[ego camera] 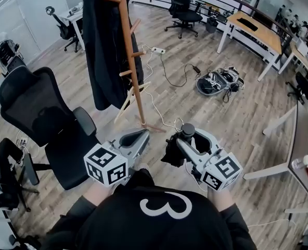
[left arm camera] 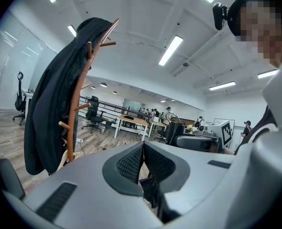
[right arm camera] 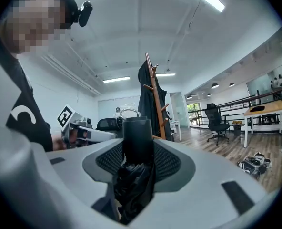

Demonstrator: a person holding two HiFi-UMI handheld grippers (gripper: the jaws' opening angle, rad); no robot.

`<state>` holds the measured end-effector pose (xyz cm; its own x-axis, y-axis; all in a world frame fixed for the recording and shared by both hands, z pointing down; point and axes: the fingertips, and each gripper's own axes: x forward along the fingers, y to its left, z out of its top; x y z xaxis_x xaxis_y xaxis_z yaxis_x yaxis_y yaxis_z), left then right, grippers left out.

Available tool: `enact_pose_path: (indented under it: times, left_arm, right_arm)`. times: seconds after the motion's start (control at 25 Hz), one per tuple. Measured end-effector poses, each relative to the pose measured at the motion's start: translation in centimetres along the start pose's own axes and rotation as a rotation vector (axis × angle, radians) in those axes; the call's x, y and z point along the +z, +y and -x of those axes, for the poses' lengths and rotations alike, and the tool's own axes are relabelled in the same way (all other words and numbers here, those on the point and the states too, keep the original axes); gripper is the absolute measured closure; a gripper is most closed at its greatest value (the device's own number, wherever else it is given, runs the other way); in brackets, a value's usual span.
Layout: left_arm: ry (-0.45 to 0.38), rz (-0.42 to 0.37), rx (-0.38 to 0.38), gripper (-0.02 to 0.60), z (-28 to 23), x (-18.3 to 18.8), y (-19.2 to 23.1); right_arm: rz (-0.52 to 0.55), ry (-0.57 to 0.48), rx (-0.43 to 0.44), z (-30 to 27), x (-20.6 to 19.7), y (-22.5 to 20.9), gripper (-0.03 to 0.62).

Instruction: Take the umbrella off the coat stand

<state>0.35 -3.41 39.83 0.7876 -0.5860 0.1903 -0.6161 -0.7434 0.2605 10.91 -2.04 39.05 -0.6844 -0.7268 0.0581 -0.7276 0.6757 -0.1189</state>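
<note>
My right gripper (ego camera: 188,138) is shut on a folded black umbrella (ego camera: 175,149). Its round dark handle (right arm camera: 137,135) stands up between the pads, and the crumpled fabric (right arm camera: 131,185) hangs below them. The left gripper (ego camera: 141,137) is close beside it on the left, jaws shut together with nothing between them (left arm camera: 143,149). The wooden coat stand (ego camera: 131,61) rises just ahead of both grippers, apart from them. A long black coat (ego camera: 103,46) hangs on its left side. The stand also shows in the left gripper view (left arm camera: 79,104) and in the right gripper view (right arm camera: 155,99).
A black office chair (ego camera: 50,124) stands close on the left. A white power strip (ego camera: 157,50) with cables lies on the wooden floor behind the stand. A grey bag (ego camera: 216,81) lies to the right. Desks (ego camera: 253,27) and another chair (ego camera: 183,7) stand at the back.
</note>
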Motion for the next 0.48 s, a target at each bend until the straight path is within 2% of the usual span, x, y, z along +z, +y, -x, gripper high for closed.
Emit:
enact_pose_path:
  times: [0.48]
  left_arm:
    - [-0.001, -0.028, -0.008, 0.565, 1.1, 0.7, -0.8]
  right_arm:
    - [0.006, -0.009, 0.004, 0.0, 0.6, 1.0, 0.391]
